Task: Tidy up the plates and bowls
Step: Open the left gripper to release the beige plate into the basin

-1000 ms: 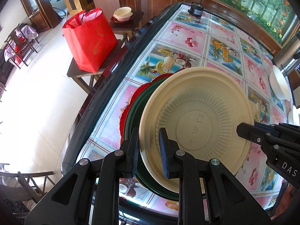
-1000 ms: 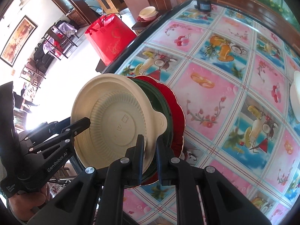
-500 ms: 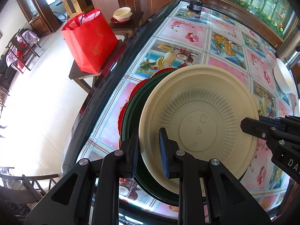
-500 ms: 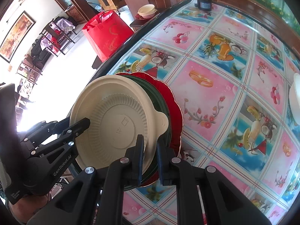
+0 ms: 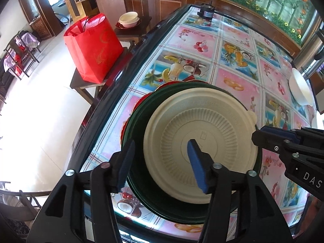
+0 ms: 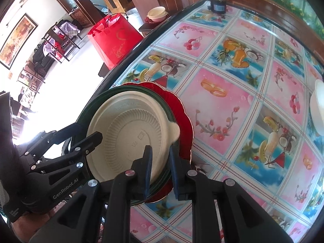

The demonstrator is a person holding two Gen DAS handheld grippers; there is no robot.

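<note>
Resting upside-down atop green plate [image 5: 139,119], ribbed cream plate [image 5: 202,141] w/ rim tab; left jaws apart, right loosely straddling rim.

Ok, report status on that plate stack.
Left gripper open. Right gripper open around stack rim. Beige plate on green plate, red plate beneath. Nothing obstructing.

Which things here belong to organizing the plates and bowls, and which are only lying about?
For the job:
- round cream ribbed plastic plate
- dark green round plate
- red scalloped plate
- white bowl at the table's far side

Lying about:
- red paper shopping bag
- small black motor
</note>
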